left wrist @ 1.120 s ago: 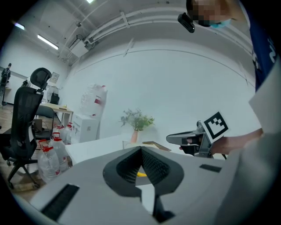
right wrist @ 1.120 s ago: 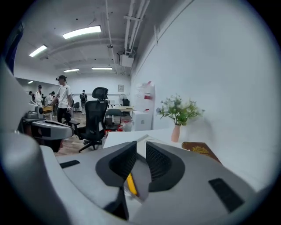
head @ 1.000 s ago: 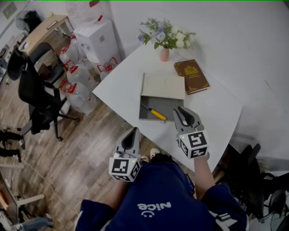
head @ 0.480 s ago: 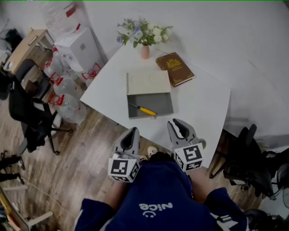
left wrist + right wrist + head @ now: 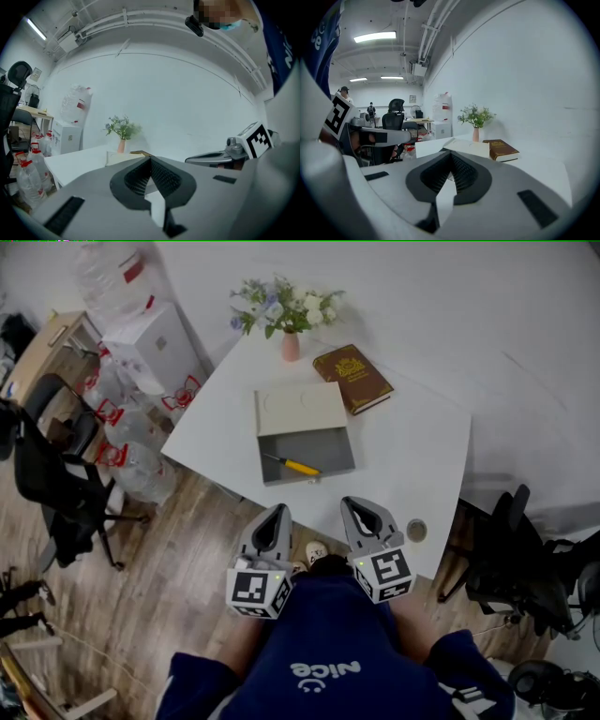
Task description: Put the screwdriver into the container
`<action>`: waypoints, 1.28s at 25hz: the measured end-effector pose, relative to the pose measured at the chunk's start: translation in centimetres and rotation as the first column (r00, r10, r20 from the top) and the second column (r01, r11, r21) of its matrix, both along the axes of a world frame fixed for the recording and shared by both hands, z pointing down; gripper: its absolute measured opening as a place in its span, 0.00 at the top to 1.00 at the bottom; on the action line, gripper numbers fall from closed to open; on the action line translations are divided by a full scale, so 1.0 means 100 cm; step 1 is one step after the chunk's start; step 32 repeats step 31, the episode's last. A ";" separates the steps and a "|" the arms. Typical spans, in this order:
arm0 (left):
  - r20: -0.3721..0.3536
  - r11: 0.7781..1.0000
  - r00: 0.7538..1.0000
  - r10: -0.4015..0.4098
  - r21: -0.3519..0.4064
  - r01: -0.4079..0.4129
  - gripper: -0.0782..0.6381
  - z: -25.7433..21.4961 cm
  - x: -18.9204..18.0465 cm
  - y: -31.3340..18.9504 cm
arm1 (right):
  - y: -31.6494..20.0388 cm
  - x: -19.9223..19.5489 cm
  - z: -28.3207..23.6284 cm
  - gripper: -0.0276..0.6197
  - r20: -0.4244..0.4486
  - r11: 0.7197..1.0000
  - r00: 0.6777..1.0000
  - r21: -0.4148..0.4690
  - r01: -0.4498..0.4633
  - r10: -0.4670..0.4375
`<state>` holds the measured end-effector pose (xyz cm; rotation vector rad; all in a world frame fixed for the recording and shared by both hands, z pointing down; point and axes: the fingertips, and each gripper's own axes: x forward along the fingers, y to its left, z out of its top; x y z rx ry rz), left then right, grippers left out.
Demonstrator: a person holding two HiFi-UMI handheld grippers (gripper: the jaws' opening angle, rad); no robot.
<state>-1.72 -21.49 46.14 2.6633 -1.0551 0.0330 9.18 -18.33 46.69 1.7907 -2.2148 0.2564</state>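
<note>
Screwdriver rests in the container, along its near wall (yellow handle to the right). Right gripper, whose jaws have just closed together on nothing, hovers at the tabletop's near edge. Left gripper, likewise pressed together and empty, is just off that edge.

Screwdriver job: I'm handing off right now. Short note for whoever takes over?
Left gripper: shut, empty.
Right gripper: jaws just closed, nothing between them.
Both hover at the table's near edge.
Screwdriver lies in the open container, lid slid back.
Done: screwdriver is in.
Left: nothing that the task names.
</note>
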 end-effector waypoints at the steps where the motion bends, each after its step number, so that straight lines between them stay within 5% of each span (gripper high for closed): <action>1: -0.004 1.000 1.000 -0.002 -0.001 0.002 0.87 0.000 0.000 0.001 | 0.000 -0.001 -0.001 0.92 0.005 1.000 1.000 0.007 0.001 -0.001; 32: 0.024 1.000 0.999 -0.024 0.014 0.023 0.87 0.005 0.003 0.005 | 0.000 -0.011 0.012 0.92 -0.016 0.999 0.999 0.013 0.046 -0.046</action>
